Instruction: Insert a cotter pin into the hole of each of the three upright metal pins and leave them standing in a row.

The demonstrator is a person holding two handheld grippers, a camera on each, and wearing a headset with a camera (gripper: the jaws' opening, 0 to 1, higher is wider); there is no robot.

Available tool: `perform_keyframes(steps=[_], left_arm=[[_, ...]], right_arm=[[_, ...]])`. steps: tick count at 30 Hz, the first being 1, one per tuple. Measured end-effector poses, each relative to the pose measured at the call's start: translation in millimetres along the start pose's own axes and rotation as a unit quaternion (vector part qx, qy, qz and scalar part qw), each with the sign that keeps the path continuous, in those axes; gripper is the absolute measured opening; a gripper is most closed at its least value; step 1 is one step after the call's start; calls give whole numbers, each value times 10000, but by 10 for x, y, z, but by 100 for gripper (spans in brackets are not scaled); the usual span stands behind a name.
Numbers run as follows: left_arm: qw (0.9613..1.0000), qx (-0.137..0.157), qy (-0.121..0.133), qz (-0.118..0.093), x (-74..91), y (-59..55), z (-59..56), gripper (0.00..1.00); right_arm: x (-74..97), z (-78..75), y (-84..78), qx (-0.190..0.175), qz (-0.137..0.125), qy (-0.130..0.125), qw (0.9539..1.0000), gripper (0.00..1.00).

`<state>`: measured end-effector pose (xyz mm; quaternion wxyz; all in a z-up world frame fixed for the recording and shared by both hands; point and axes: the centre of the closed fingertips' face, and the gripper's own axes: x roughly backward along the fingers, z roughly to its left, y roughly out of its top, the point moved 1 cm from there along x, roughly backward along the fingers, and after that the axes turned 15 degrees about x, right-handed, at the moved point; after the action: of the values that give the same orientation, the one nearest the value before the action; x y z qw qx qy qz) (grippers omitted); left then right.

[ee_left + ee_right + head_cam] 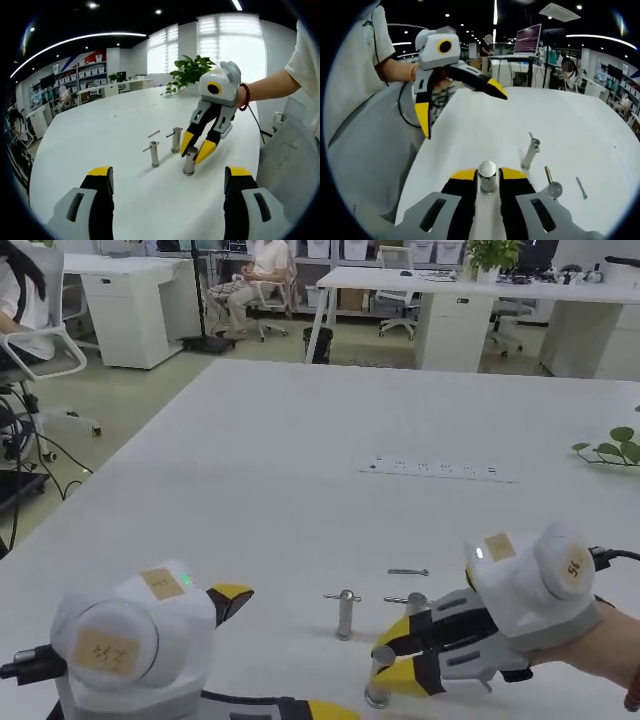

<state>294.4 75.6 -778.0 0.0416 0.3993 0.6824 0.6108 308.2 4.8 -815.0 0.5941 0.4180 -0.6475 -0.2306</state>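
Left tool (283,652) sits closest at seven o'clock, jaws wide, holding nothing. At five o'clock my right tool (388,660) is clenched on the near metal pin (377,692). Two more pins stand just beyond, the middle pin (345,615) and the far pin (416,602), each with a cross-piece. A loose cotter pin (408,571) lies past them. The counter (250,470) is open toward twelve as far as the power strip (440,468). The right gripper view shows its near edge at nine.

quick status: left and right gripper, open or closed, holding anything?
Left gripper: open, holding nothing.
Right gripper: closed on an upright metal pin.
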Motion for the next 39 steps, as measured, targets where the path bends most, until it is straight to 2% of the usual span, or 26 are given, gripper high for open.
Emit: perform_keyframes(steps=[7, 14, 23, 26, 39], left_arm=[[10000, 0, 9, 5, -3, -5, 5, 92], [10000, 37, -24, -53, -13, 17, -8, 94], [9999, 36, -57, -91, -23, 33, -29, 97], [9999, 61, -79, -125, -24, 49, -37, 98], [9995, 168, -116, -245, -29, 78, -60, 99]], right_arm=[[44, 2, 58, -88, -75, -53, 9999, 24], [136, -18, 203, -481, -242, -88, 9985, 33], [338, -191, 357, -910, -343, -329, 9947, 38], [399, -271, 373, -996, -363, -419, 9935, 38], [556, -574, 246, -1312, -171, -898, 9871, 37]])
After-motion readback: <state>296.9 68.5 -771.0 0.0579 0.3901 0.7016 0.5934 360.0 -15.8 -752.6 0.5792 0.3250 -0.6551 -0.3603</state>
